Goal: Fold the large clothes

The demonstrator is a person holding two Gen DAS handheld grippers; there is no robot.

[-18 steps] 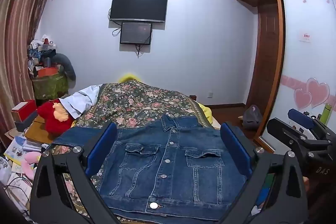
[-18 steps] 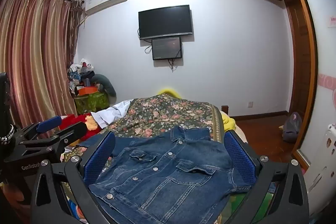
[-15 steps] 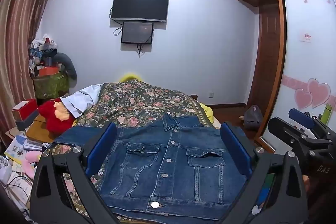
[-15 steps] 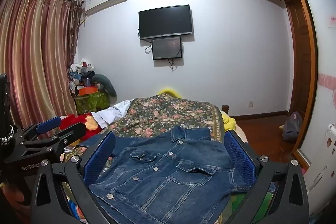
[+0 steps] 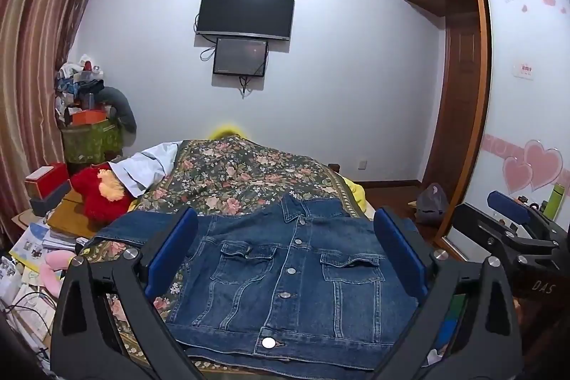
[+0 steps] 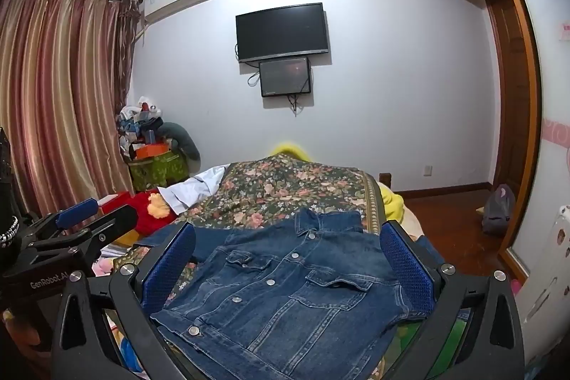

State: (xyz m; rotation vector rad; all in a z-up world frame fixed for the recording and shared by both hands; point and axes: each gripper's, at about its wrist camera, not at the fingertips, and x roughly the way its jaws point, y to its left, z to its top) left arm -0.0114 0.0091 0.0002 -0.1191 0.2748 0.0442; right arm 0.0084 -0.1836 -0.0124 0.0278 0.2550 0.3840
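the left gripper is a matte black frame of two angled arms with triangular cut-outs, each ending in a flat blue pad. round silver screw heads sit at the arm joints. the right gripper has the same black build, its blue pads showing a fine mesh texture. seen from the right, the left gripper's black body bears white lettering reading "genrobot.ai". seen from the left, the right gripper's body carries the letters "das". a black and white beaded band shows at the far left edge.
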